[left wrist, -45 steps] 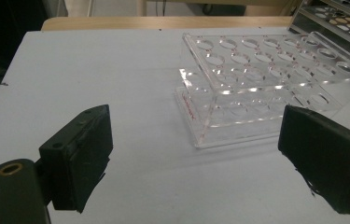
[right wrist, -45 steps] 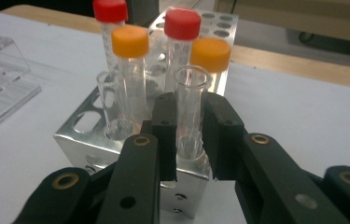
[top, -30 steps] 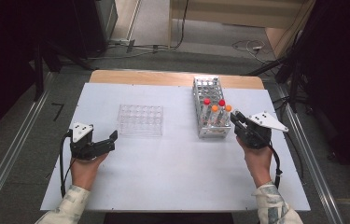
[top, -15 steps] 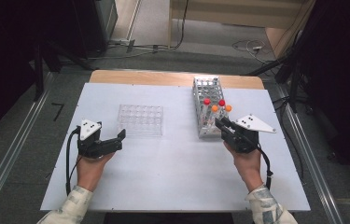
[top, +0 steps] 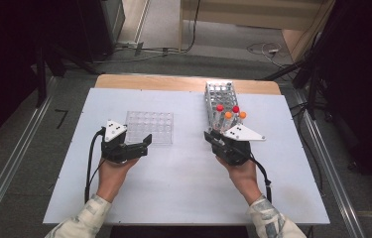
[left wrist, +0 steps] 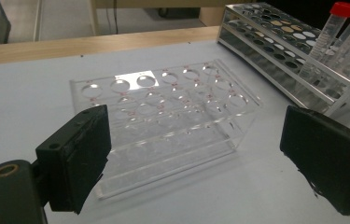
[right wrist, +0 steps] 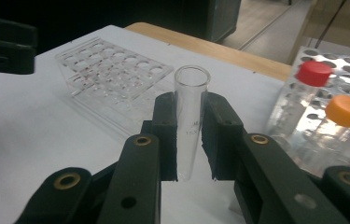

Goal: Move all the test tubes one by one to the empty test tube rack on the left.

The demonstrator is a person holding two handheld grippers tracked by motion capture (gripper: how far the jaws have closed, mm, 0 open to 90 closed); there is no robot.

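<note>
on the left, our left gripper [top: 141, 145] sits just in front of the clear rack [top: 150, 127], its jaws spread wide with nothing between them. in the left gripper view the clear rack [left wrist: 163, 116] lies straight ahead between the two pads, and every hole we can see in it is empty. so on this side nothing has been placed yet; we judge the hand is there to steady the rack or simply to wait.

moving right, the bare white table [top: 183, 173] separates the two hands. our right gripper [top: 212, 137] is near the front end of the metal rack [top: 219, 101], and its jaws are closed tight on an uncapped glass tube [right wrist: 189, 135], which stands upright between the pads with its open mouth above them. in the high view the tube itself is too small for us to make out.

furthest right, the metal rack [right wrist: 340, 116] carries capped tubes, two with red caps [top: 220, 107] and two with orange caps [top: 228, 115].

our reading is that the work is in its first part: one tube is lifted and in hand, and what is left is to carry it across to the clear rack, drop it into a hole and let go. whether the capped tubes follow, we cannot tell.
</note>
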